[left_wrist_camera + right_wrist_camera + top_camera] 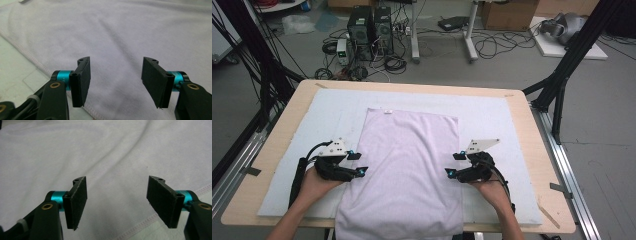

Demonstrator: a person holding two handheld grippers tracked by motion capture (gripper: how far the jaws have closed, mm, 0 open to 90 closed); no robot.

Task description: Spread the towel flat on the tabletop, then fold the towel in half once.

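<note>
- Towel [404, 170], pale lilac, lies flat on a white mat [492, 112] in the middle of the table [532, 130]; near end hangs over the table's front edge, small label at the far hem.
- Left gripper [357, 163] sits at the towel's left edge; its fingers [81, 82] stand wide apart, holding nothing, above the stitched hem.
- Right gripper [454, 164] sits at the towel's right edge; its fingers [76, 203] likewise stand wide apart and empty over the cloth.
- Computer towers [369, 30] and cables lie on the floor beyond the table.
</note>
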